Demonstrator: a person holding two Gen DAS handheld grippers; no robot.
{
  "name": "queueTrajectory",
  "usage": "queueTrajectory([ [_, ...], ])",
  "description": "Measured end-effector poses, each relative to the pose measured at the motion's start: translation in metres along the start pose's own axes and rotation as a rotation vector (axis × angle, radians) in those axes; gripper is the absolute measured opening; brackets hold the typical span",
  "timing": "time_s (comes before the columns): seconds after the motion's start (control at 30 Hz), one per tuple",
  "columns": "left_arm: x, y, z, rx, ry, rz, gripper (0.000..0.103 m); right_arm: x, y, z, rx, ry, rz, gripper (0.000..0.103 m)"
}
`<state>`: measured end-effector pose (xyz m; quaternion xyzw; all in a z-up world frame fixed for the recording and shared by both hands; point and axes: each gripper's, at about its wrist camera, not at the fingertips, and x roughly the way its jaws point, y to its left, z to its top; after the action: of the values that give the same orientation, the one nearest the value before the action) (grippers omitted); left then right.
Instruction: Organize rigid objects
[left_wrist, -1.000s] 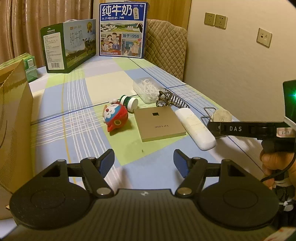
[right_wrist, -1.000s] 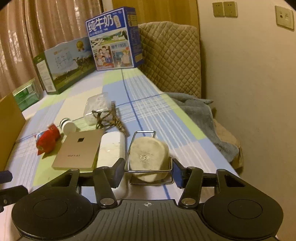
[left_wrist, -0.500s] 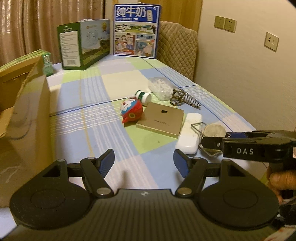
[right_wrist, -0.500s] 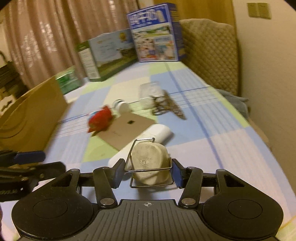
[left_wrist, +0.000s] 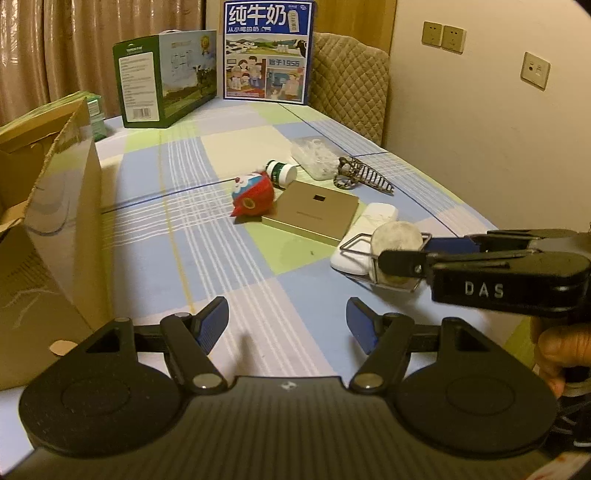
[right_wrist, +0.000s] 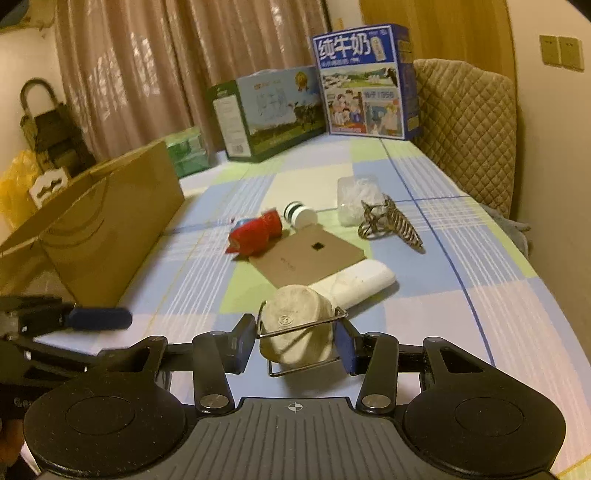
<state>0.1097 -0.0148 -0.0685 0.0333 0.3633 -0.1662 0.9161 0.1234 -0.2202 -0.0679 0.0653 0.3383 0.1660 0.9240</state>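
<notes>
A pale round lump in a wire holder (right_wrist: 295, 317) sits tilted between the pads of my right gripper (right_wrist: 295, 339), whose jaws are closing and press on the wire frame. From the left wrist the wire holder (left_wrist: 397, 236) appears raised just above a white oblong case (left_wrist: 364, 236). My left gripper (left_wrist: 288, 321) stands open over bare cloth with nothing between its fingers. On the table lie a red and blue toy (left_wrist: 253, 192), a green-capped bottle (left_wrist: 281, 171), a flat tan box (left_wrist: 314, 212), a clear plastic box (left_wrist: 314, 158) and a metal claw clip (left_wrist: 364, 177).
An open cardboard box (left_wrist: 55, 221) stands at the left. Two milk cartons (left_wrist: 267, 51) stand at the table's far end beside a quilted chair back (left_wrist: 351, 81). A wall runs along the right. A person's hand (left_wrist: 561, 350) holds the right gripper's handle.
The right gripper's jaws have narrowed onto the wire holder, which now sits tilted, and the gripper has swung left toward the cardboard box. The left gripper's view shifted slightly left; its jaws are unchanged.
</notes>
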Motion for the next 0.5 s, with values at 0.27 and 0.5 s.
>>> queueTrajectory([
  [0.27,0.001,-0.001,-0.001,-0.002,-0.004,-0.011,0.066,-0.005,0.002,-0.01,-0.044,0.045,-0.108,0.061],
  [0.5,0.003,0.001,-0.002,-0.009,0.001,-0.013,0.066,0.01,0.009,-0.004,-0.181,0.028,-0.102,0.064],
])
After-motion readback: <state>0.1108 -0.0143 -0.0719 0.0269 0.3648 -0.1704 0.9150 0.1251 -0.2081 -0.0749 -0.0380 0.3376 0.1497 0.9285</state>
